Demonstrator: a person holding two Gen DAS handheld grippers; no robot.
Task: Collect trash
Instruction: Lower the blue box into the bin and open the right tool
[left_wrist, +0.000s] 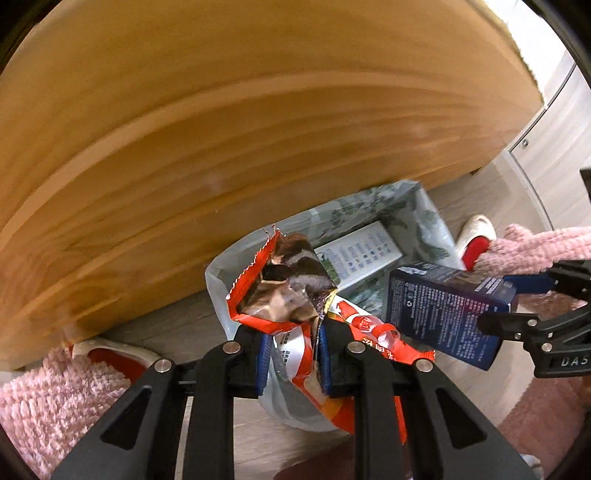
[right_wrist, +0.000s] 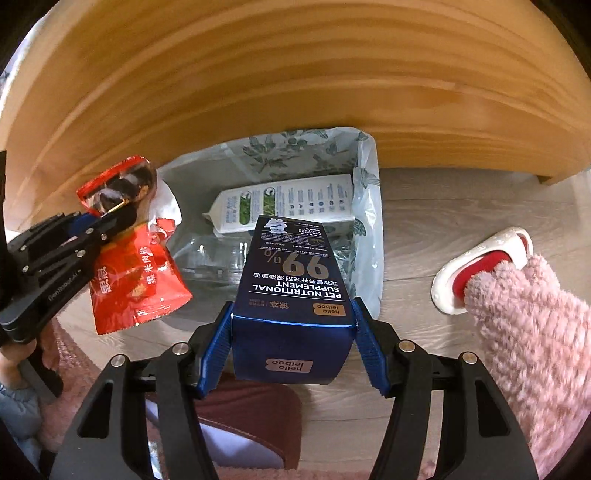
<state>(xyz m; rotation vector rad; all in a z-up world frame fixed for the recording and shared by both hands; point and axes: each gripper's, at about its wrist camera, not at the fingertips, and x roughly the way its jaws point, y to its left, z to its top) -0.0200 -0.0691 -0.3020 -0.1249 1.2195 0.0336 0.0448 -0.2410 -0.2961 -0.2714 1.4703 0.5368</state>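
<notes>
My left gripper (left_wrist: 293, 354) is shut on a torn red snack wrapper (left_wrist: 284, 291), which hangs over the open leaf-print trash bag (left_wrist: 373, 206) on the floor. In the right wrist view that wrapper (right_wrist: 136, 273) and the left gripper (right_wrist: 107, 218) show at the left. My right gripper (right_wrist: 291, 343) is shut on a dark blue pet-supplement box (right_wrist: 291, 291), held above the bag (right_wrist: 295, 155). The same box (left_wrist: 443, 310) and right gripper (left_wrist: 517, 302) appear at the right of the left wrist view. Inside the bag lie a white carton (right_wrist: 284, 203) and a clear plastic container (right_wrist: 210, 258).
A light wooden panel (right_wrist: 277, 74) rises right behind the bag. On the wood-look floor stand a person's feet in white slippers (right_wrist: 480, 266) and fluffy pink trouser legs (right_wrist: 528, 332), one on each side of the bag. A dark red cushion (right_wrist: 243, 406) lies below the right gripper.
</notes>
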